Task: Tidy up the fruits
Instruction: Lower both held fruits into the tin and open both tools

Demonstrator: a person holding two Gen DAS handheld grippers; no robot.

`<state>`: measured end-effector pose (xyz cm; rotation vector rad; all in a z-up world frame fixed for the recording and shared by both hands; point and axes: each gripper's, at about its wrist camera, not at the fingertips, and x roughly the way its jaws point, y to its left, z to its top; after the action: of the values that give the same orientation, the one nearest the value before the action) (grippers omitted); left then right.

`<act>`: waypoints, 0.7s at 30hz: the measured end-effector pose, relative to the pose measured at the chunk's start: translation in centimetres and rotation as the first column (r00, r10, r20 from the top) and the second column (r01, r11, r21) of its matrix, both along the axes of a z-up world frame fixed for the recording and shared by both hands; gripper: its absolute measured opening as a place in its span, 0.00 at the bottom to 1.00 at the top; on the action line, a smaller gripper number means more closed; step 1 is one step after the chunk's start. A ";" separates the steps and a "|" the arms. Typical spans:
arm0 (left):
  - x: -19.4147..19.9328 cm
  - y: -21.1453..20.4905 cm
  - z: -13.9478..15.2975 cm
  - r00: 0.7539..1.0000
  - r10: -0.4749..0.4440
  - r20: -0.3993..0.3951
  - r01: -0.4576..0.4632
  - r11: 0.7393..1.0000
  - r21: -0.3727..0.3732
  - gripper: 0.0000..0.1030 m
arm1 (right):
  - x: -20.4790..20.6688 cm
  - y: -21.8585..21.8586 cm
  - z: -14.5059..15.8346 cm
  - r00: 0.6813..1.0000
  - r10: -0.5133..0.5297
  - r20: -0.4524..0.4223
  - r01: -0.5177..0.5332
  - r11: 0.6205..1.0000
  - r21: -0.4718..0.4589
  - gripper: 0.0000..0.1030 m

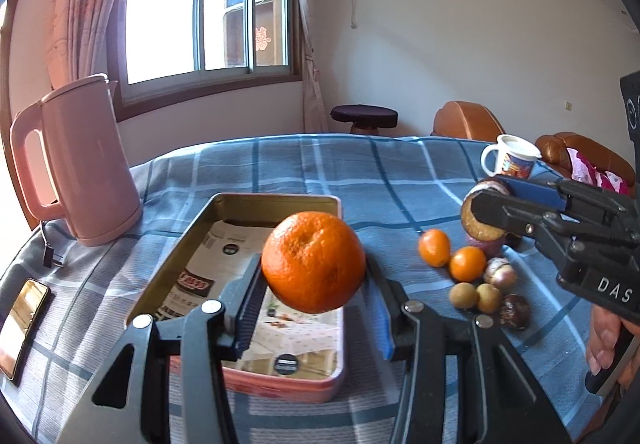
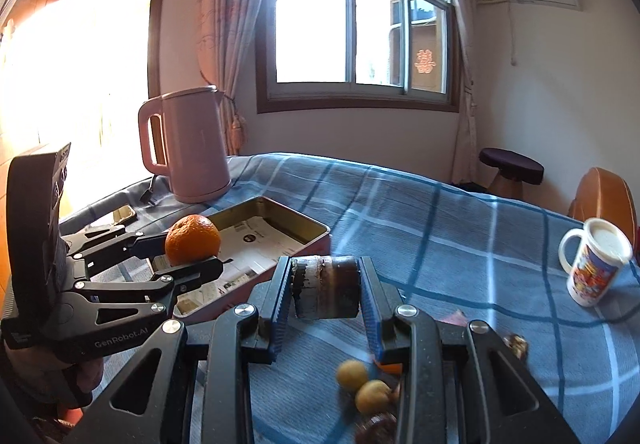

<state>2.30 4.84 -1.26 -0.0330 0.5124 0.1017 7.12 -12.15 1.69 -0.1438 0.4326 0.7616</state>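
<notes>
Between the left tongs, clenched on it, an orange hangs above the open tin. Right tongs grip a dark passion-fruit half, tin just left-ahead. Step: carrying both to the tin. Next likely: lower, let go inside. Remaining fruits lie below the right tongs on the worktop.

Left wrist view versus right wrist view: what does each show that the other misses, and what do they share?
Only the left wrist view shows the kumquat, small orange and sofa clearly. Only the right wrist view shows the bright doorway at left. Both show the left gripper shut on the big orange, the right gripper shut on the dark cut fruit, the tin, kettle and mug.
</notes>
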 end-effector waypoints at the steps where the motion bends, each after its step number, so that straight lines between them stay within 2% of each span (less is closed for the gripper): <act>1: 0.1 0.3 0.0 1.000 0.003 -0.003 -0.003 1.000 0.000 0.47 | 0.1 0.4 0.0 1.000 0.005 -0.001 -0.005 1.000 -0.004 0.33; 21: 2.7 6.0 -0.1 0.994 0.072 -0.083 -0.072 0.997 0.001 0.47 | 3.4 8.5 -0.1 0.997 0.068 -0.042 -0.070 0.995 -0.068 0.33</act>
<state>5.03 10.85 -1.37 -0.0493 0.5942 0.1734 10.55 -3.66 1.63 -0.2098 0.4938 0.8186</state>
